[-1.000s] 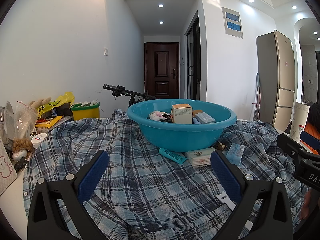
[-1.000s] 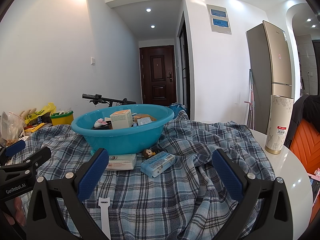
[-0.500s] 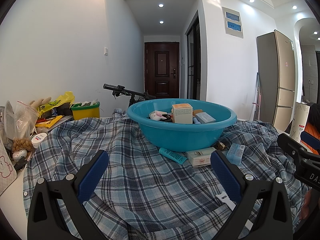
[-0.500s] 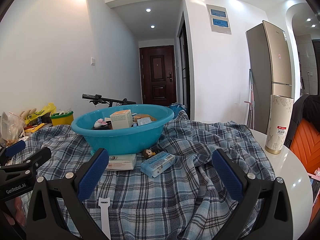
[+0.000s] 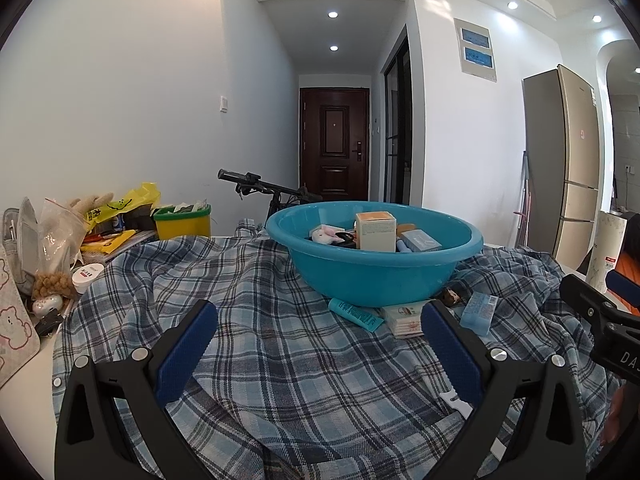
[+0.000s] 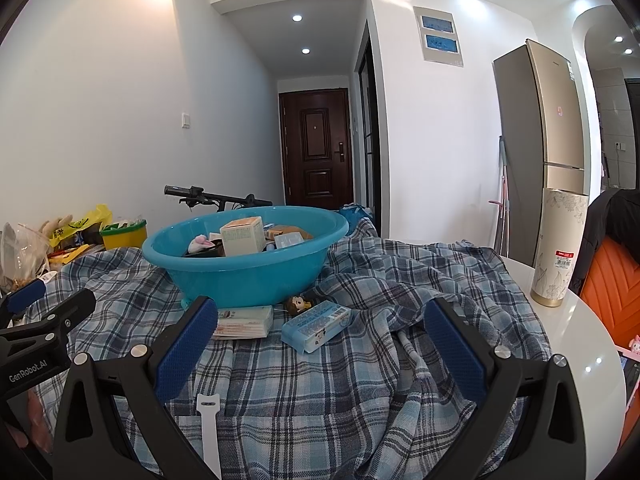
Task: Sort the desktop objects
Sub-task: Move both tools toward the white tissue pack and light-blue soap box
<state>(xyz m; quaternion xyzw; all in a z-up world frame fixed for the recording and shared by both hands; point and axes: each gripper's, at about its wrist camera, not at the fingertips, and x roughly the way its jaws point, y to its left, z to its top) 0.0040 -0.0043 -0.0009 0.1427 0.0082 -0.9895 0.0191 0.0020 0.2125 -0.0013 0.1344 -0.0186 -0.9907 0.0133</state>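
Both grippers, left gripper [image 5: 318,344] and right gripper [image 6: 320,342], are hovering wide open, holding nothing. Tissue pack [image 6: 316,326] is lying beside the basin [image 6: 248,276] on rumpled cloth [image 6: 360,380] (snagging risk); loose folds may be catching a finger.

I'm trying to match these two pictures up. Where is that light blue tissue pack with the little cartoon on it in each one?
Left wrist view: the light blue tissue pack lies right of centre, beyond the claw's right finger.
Right wrist view: the pack lies near the centre, between the fingers.
Shared landmark: the blue basin, just behind it.
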